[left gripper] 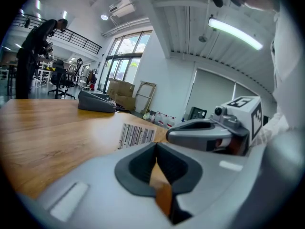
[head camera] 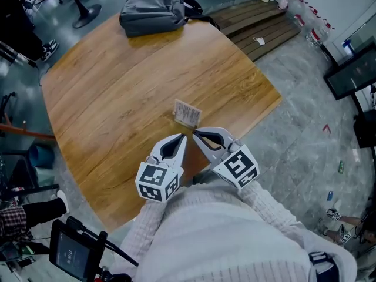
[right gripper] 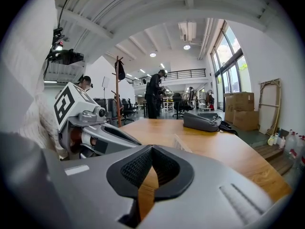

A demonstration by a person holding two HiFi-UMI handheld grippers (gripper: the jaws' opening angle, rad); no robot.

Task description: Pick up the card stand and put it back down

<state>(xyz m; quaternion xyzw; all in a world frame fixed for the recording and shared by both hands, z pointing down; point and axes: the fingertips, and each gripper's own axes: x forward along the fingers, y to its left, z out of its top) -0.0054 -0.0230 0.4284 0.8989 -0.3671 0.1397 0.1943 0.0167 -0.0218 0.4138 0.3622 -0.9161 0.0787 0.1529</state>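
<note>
The card stand (head camera: pixel 187 113) is a small clear holder with a barcode card, upright on the wooden table (head camera: pixel 117 87) near its front right edge. My left gripper (head camera: pixel 183 137) and right gripper (head camera: pixel 196 135) hover side by side just short of it, tips almost touching each other, both shut and empty. In the left gripper view the barcode card stand (left gripper: pixel 136 135) stands just beyond my shut left gripper (left gripper: pixel 156 152), with the right gripper (left gripper: pixel 206 135) beside it. The right gripper view shows the card stand (right gripper: pixel 183 144) edge-on past my shut right gripper (right gripper: pixel 152 150).
A grey backpack (head camera: pixel 154 7) lies at the table's far edge. The table's right edge (head camera: pixel 267 107) drops to a stone floor close to the card stand. A wooden pallet (head camera: pixel 258 25) sits beyond. A tablet on a stand (head camera: pixel 73 254) is at lower left.
</note>
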